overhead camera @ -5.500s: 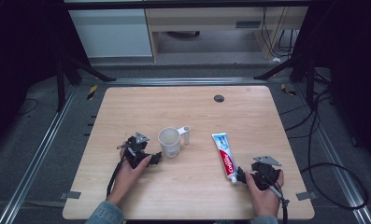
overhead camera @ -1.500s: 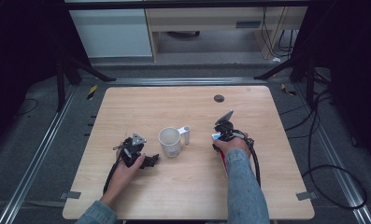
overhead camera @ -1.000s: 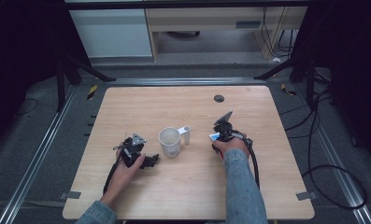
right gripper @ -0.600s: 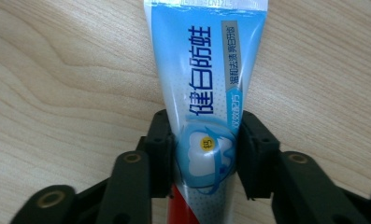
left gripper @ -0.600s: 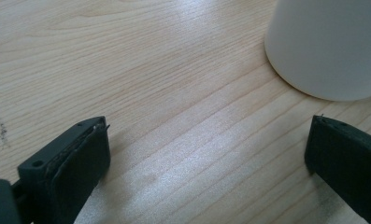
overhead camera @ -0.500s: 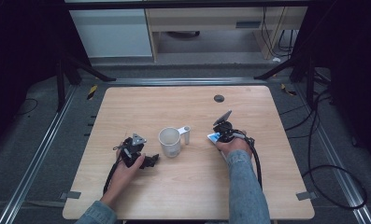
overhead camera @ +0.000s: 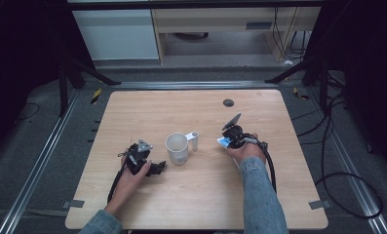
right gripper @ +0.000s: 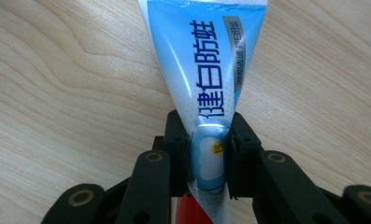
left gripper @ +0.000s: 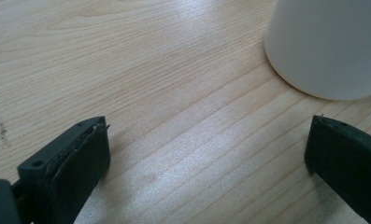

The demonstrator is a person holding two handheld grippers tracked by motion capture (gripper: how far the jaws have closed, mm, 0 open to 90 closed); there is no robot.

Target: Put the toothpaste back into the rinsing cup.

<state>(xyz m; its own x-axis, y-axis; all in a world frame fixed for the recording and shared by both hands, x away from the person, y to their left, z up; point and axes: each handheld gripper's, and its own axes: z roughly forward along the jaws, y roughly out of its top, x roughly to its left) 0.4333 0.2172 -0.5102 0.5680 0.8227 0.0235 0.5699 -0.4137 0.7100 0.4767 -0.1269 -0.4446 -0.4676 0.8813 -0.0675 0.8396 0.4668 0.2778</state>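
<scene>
Right claw (right gripper: 206, 158) clamped on soft blue-and-white plastic toothpaste tube (right gripper: 211, 70), held low over wooden tabletop (overhead camera: 191, 200) just right of white plastic cup (overhead camera: 177, 148). Light, squashy, slick film; pinched at narrower firm part, probably safest. Left claw (left gripper: 206, 158) open, empty, beside cup.

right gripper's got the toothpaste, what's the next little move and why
Probably carry the toothpaste tube left, toward the white cup. The right gripper is clamped on the tube, and the cup stands upright with its mouth open, just left of it. The left gripper rests open beside the cup.
</scene>
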